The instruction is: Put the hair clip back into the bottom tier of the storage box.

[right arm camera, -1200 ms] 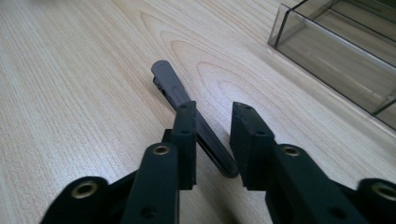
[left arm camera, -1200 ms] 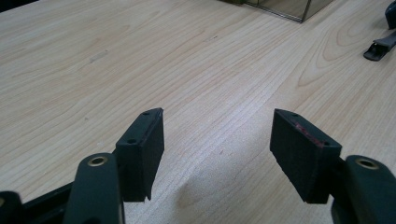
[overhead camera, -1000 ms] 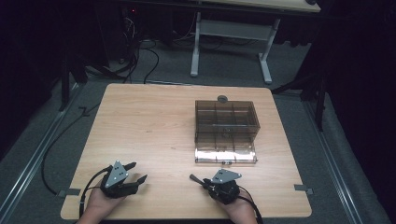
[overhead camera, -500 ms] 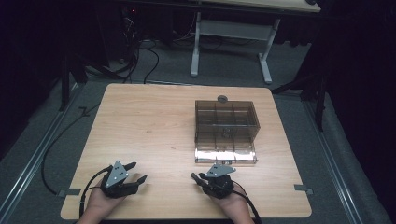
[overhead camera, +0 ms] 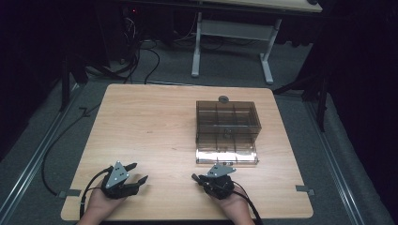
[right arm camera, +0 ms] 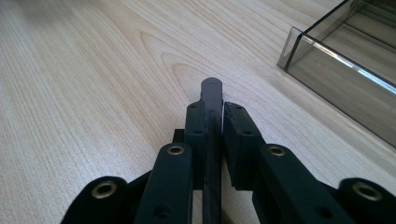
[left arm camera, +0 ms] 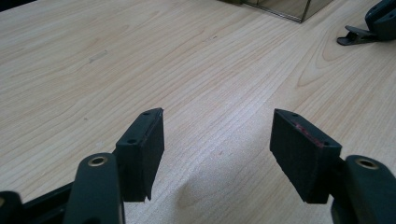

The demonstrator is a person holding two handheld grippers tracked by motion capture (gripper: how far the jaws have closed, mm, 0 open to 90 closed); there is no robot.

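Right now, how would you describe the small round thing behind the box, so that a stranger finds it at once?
Start at the wooden table, then find the smoky see-through box on its right half. Just beyond the box's far wall, near the table's far edge, lies a small disc: the only round, opaque grey thing there.

Pale wooden surface (overhead camera: 150,126) with rounded corners. Smoked clear compartment box (overhead camera: 227,123) resting on it toward 2 o'clock, lid (overhead camera: 227,154) folded flat in front, small round knob (overhead camera: 223,99) just behind.
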